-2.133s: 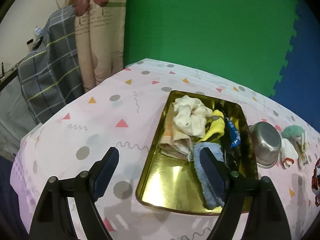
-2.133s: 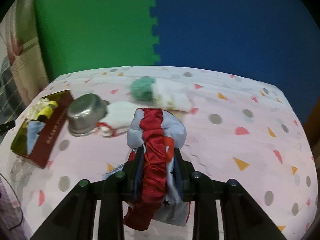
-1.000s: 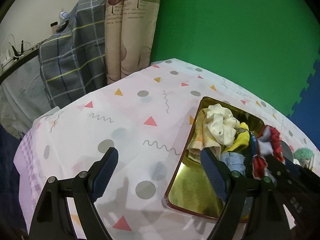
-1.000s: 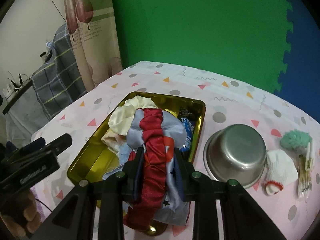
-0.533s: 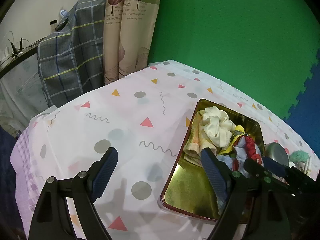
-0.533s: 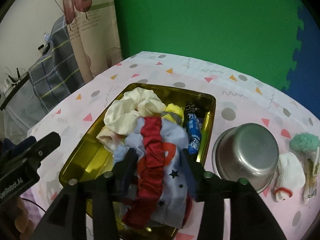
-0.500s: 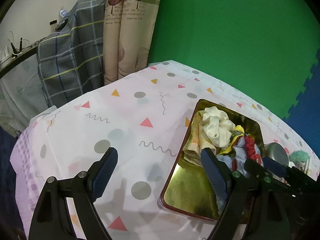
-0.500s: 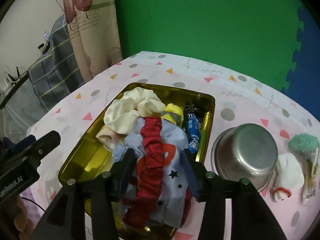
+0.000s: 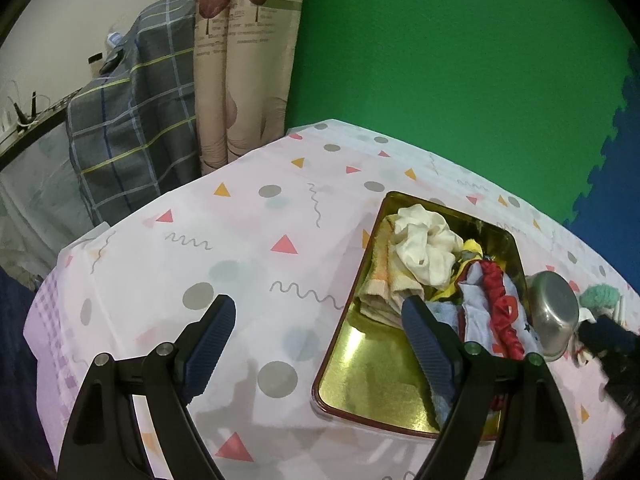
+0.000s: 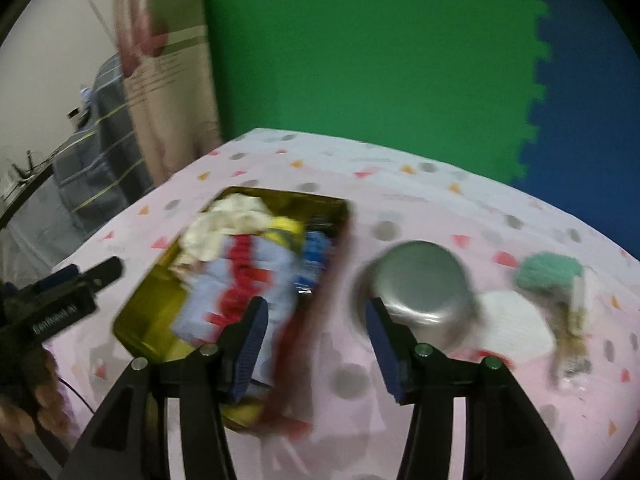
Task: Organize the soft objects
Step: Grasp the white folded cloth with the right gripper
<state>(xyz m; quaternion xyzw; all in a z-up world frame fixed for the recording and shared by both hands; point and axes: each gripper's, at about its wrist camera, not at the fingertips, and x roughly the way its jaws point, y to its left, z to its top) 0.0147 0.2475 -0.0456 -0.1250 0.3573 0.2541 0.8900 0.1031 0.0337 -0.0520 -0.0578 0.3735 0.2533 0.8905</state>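
Note:
A gold tray [image 9: 348,364] lies on the pink patterned tablecloth and holds soft things: a cream scrunchie [image 9: 420,244], a folded peach towel [image 9: 380,280], a yellow piece [image 9: 470,246] and a red and light-blue cloth [image 9: 494,300]. My left gripper [image 9: 316,308] is open above the tray's left edge, with nothing between its fingers. In the blurred right wrist view the red and blue cloth [image 10: 240,280] lies in the tray [image 10: 152,300]. My right gripper [image 10: 316,312] hangs over the tray's right rim, its jaws opening and empty.
An upturned steel bowl [image 10: 420,284] stands right of the tray. Further right lie a white sock [image 10: 516,320] and a green fluffy piece [image 10: 548,270]. A checked cloth [image 9: 132,120] and a curtain [image 9: 240,72] hang past the table's left edge.
The right gripper brought the red and blue cloth over the tray, let it go there, and has moved off to the right. The left gripper has stayed put.

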